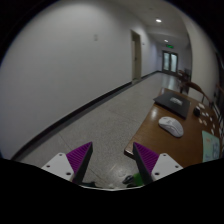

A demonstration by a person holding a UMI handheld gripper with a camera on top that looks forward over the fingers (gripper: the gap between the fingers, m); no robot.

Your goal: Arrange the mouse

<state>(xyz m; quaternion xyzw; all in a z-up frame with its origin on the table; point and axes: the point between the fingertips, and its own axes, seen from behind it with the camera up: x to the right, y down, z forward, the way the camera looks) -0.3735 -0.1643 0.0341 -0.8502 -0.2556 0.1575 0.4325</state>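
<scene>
A white mouse [171,126] lies on a brown wooden table [150,132], ahead of my gripper and to its right, beyond the right finger. My gripper [111,160] is open and empty, its purple pads [78,157] wide apart. It is held over the speckled floor [100,125] beside the table's left edge. Nothing stands between the fingers.
A dark flat mat [172,101] lies farther along the table, with chairs [200,97] beyond it. A paper with green print [210,146] lies on the table at the right. A long corridor with a white wall [60,60] runs ahead to doors [171,60].
</scene>
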